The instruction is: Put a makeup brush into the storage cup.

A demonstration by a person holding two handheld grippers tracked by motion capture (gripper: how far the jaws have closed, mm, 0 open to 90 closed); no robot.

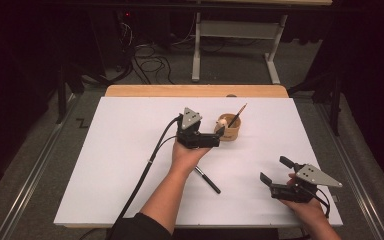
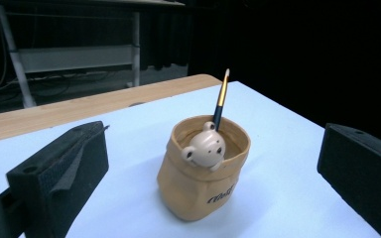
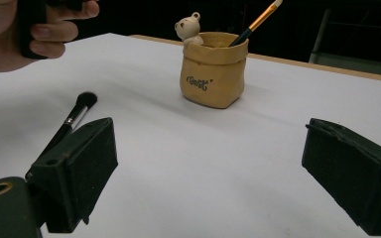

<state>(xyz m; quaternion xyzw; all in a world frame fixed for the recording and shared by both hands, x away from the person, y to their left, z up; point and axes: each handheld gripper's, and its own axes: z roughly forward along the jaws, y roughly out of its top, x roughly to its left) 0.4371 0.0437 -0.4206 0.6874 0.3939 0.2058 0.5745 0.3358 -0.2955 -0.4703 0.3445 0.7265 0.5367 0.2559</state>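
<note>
A little tan pot [image 1: 228, 131] with a bear face on its rim stands near the far middle of the white table [image 1: 120, 150]. One thin paintbrush [image 1: 238, 115] already leans inside it, tip up. The left gripper [image 1: 219, 134] hangs just beside the pot with its jaws wide apart and nothing between them. A black makeup brush [image 1: 208, 180] lies flat on the table, partly under the left arm, well apart from the pot. The right gripper [image 1: 275, 174] is down by the near right corner, also spread wide and empty. The black brush looks light and stiff, with a smooth round handle (so it may roll or slip). I think the best place to pinch it is the middle of the handle, not the soft fluffy end. The pot looks like it could tip if bumped.
</note>
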